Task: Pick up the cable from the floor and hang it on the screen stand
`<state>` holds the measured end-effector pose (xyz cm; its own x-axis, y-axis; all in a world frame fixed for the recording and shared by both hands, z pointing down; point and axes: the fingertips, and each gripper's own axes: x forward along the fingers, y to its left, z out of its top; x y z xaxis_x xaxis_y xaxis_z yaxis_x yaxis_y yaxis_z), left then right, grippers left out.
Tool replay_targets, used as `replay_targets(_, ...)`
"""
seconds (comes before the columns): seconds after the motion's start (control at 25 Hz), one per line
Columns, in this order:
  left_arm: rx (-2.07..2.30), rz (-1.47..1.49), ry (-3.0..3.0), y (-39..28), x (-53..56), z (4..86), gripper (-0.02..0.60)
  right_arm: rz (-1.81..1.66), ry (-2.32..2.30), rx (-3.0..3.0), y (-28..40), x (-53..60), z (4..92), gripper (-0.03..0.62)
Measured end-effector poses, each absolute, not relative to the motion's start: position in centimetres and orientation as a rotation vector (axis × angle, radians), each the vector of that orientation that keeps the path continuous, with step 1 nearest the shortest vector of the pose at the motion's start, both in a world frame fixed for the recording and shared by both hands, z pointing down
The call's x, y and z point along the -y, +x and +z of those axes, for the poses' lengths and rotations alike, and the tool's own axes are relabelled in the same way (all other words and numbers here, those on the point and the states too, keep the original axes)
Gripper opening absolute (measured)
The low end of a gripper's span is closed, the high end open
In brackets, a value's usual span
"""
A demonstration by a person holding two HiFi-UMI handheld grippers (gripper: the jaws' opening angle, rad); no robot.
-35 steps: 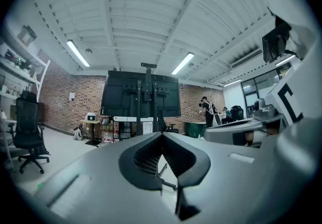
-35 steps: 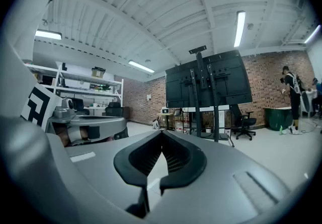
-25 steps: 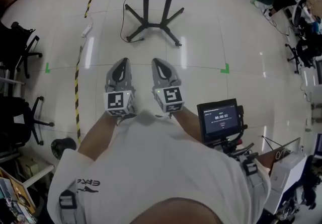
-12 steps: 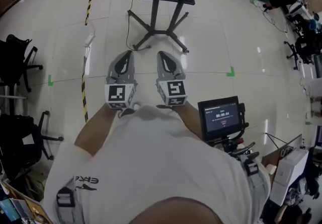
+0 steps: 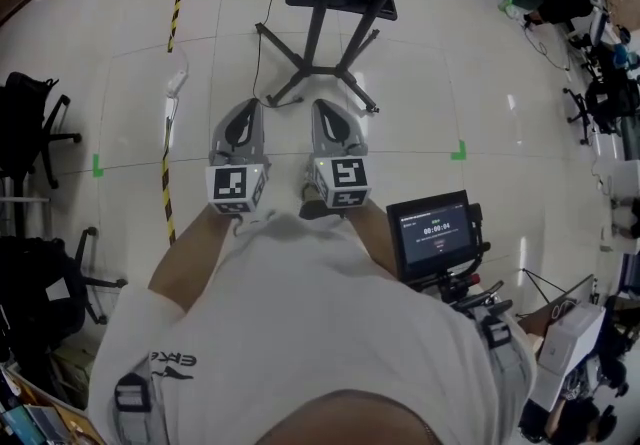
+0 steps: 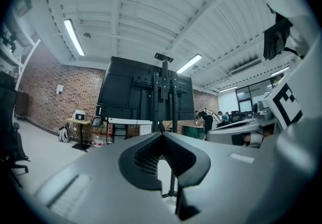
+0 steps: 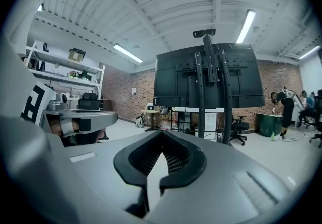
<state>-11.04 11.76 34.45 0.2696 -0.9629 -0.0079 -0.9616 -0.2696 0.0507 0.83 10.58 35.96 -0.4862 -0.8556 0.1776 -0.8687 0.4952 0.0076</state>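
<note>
A: What changed over the last sec?
B: Person walked fwd. Screen stand [image 5: 318,38], top centre of the head view, now sits closer to both grippers than 1 s ago.
A: Fingers?
B: Left gripper [image 5: 247,111] and right gripper [image 5: 325,111] both have fingers pressed together w/ nothing btwn them. They're side by side mid-frame, pointing at the stand.
A: Cable?
B: Thin black cable [image 5: 256,53] is on the floor, upper centre, just left of the stand's legs. Its end is by the near-left leg. Untouched, apart from both grippers.
A: Meaning?
B: Approach only, pick-up not begun. Fingers need to spread before reaching down, I'd say.
</note>
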Motion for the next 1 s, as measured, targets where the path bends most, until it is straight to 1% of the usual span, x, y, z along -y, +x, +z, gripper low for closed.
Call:
replay_targets(0.28, 1.936, -0.011, 2.403, -12.4, -6.2, 36.6, 0.002, 0.17, 1.441, 2.593, -0.1, -4.1, 38.3, 0.014)
replay_targets(0.52, 1.98, 0.064, 2.328, -12.6, 4.1, 39.1, 0.002, 0.229, 1.376, 2.601, 0.2, 6.9, 40.8, 0.014)
replay_targets(0.76, 2.048, 0.087, 2.273, -14.0, 5.4, 38.8, 0.002, 0.232, 1.32, 2.614, -0.6, 8.6, 40.9, 0.014)
replay_targets(1.0, 2.05, 0.196, 2.209, -13.6, 12.9, 42.1, 0.002, 0.321, 1.247, 2.579, 0.0, 16.9, 45.0, 0.014)
